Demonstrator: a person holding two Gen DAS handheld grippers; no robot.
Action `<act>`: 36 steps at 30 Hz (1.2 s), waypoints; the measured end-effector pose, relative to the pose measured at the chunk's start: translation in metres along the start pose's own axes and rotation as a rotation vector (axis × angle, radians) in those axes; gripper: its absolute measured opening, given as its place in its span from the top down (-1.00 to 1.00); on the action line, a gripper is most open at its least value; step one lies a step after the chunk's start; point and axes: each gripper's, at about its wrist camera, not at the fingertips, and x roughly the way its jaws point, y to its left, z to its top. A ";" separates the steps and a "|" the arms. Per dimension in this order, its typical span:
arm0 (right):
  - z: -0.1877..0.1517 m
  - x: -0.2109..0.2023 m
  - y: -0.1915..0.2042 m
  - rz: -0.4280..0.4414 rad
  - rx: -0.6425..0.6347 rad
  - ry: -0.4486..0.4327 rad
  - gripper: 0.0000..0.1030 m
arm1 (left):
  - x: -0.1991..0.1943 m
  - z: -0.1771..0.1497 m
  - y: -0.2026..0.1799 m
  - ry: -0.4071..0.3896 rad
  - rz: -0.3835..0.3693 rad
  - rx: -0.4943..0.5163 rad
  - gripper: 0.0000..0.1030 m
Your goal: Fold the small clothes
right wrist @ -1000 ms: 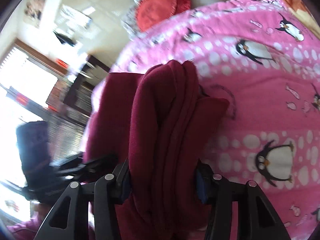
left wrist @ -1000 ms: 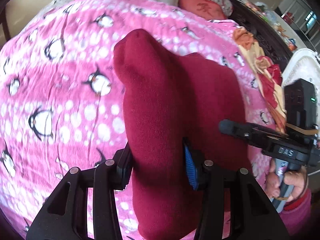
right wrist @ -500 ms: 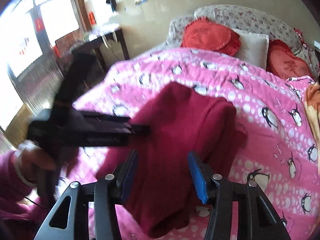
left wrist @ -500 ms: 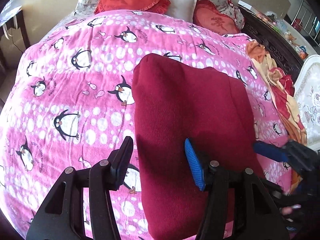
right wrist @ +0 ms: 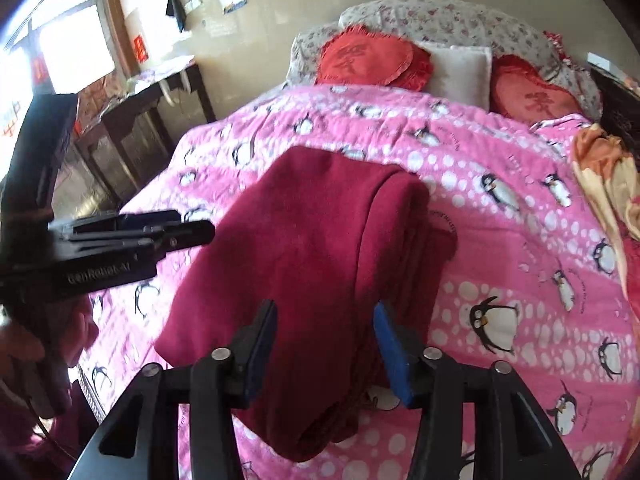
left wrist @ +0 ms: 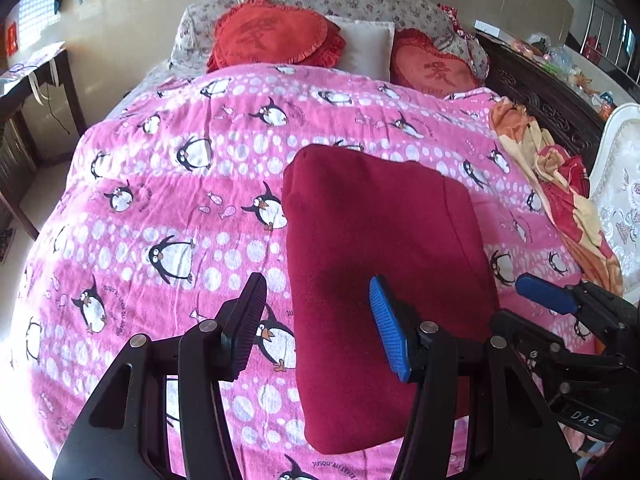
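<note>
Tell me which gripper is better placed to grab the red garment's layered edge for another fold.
Right, probably. The right gripper hangs open over the layered edge of the dark red garment; the left gripper, whose jaws have just been opening, empty, straddles the opposite folded edge.

The left gripper is hovering with jaws apart — having just been opening, clamping nothing — over the folded maroon garment, which is lying flat on the pink penguin blanket; the right gripper is showing alongside.
</note>
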 end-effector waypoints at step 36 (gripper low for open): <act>0.004 -0.024 0.015 -0.157 0.195 -0.070 -0.28 | -0.030 -0.015 -0.006 -0.056 0.045 0.002 -0.04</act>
